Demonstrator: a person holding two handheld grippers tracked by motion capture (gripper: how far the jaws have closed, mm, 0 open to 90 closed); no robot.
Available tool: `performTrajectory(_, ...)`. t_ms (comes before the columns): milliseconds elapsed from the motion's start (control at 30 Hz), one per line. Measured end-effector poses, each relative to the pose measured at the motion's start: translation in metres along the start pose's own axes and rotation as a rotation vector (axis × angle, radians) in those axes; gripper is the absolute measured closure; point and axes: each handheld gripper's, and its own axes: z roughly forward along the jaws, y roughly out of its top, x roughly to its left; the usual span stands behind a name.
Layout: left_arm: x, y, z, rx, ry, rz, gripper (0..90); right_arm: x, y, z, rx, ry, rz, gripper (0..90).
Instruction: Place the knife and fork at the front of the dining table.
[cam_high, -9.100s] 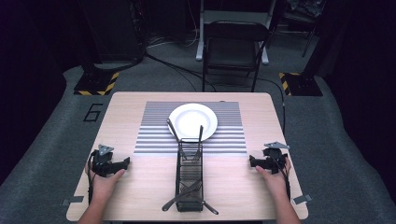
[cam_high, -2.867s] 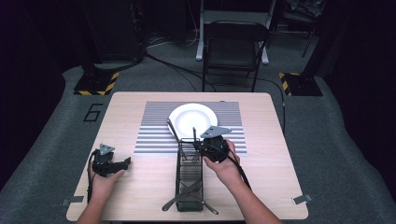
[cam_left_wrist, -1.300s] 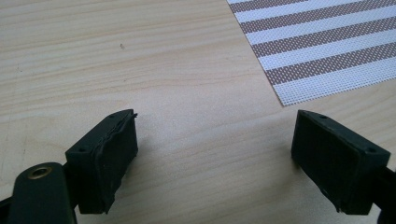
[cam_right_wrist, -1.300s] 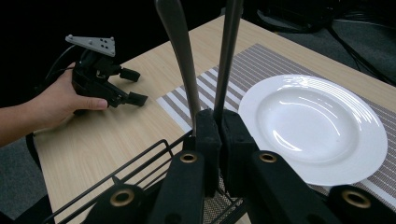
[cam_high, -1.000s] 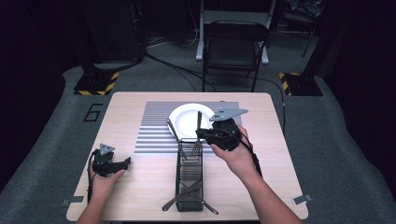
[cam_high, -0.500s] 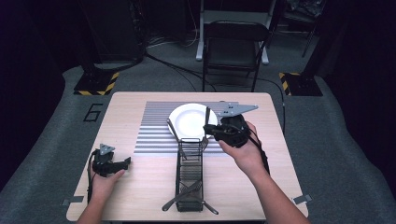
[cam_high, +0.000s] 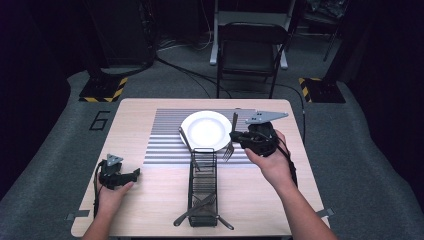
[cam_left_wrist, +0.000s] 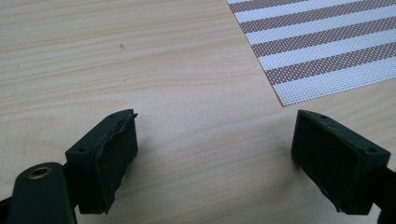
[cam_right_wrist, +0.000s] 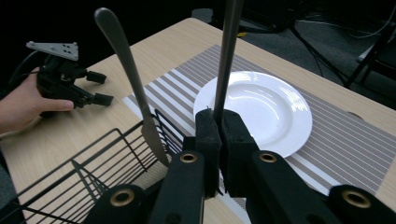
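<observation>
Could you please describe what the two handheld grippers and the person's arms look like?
Both grippers, left and right, are black with two blocky black jaws, brass-coloured screws at the jaw bases, a grey three-cornered plate on top and a trailing black cable. The forearms are bare; no sleeves show.

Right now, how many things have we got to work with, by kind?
Plate: 1
Mat: 1
Basket: 1
Fork, in the right gripper: 1
Knife, leaning in the basket: 1
Other cutlery, lying in the basket: 2
Total: 7
</observation>
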Motion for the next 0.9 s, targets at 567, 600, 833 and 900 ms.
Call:
performTrajectory(567,0.000,0.000,0.000,0.000,0.000,0.000,14.2,-0.025,-0.031,0.017,0.017,-0.106,0.029,87.1)
performTrajectory(600,0.000,0.000,0.000,0.000,0.000,0.000,14.2,-0.026,-0.033,0.019,0.021,-0.113,0.035,87.1)
performTrajectory(833,0.000,0.000,0.000,0.000,0.000,0.000,14.2,-0.036,-0.047,0.029,0.023,-0.140,0.047,87.1)
performTrajectory(900,0.000,0.000,0.000,0.000,0.000,0.000,14.3,-0.039,-0.052,0.034,0.030,-0.150,0.054,87.1)
